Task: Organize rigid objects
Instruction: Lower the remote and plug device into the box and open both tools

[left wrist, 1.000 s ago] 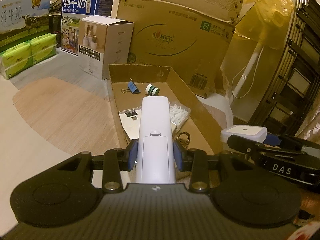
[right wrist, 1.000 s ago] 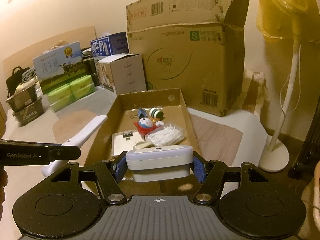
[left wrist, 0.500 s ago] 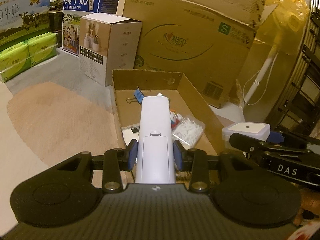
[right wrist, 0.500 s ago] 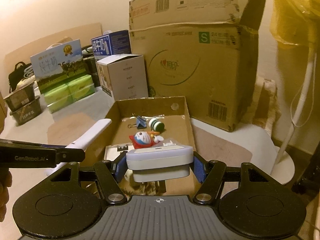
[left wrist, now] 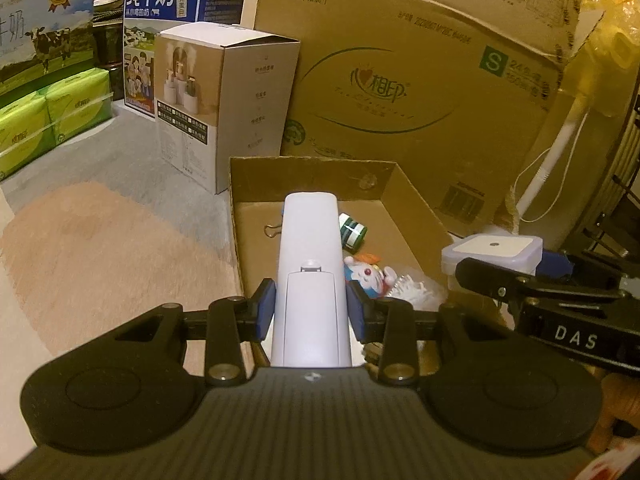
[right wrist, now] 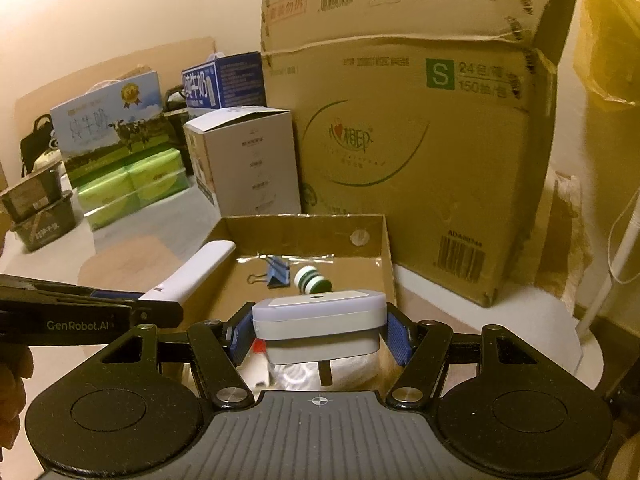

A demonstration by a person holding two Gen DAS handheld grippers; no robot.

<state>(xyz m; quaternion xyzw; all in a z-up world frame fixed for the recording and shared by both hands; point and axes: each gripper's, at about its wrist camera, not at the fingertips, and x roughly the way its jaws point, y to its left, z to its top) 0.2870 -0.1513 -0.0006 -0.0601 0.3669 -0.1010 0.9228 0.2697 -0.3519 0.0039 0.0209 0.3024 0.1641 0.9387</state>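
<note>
Mostly hidden in the left wrist view: the blue binder clip, only its wire loop showing beside the white remote. Also half covered there: the small cartoon figurine and the clear bag of white pieces, both cut off by the left gripper. In the right wrist view, blurred and hard to make out: whatever lies in the near part of the cardboard tray, under the white plug-in night light.

Left gripper: jaws narrow, blue pads clamped on the two long sides of the remote, which points far, out over the near left part of the tray. Right gripper: jaws clamped on the ends of the night light, held above the near right part of the tray, one metal prong hanging below it.

On the tray floor, far end: binder clip and a green-and-white roll, just beside each other, not touching.

Beyond the tray: one large cardboard carton at the far right, one white product box to its left, two milk cartons farther left, green tissue packs below them. White fan pole at the right edge.

Counted: two grippers, one remote, one night light, one clip, one roll, one figurine, one bag.
</note>
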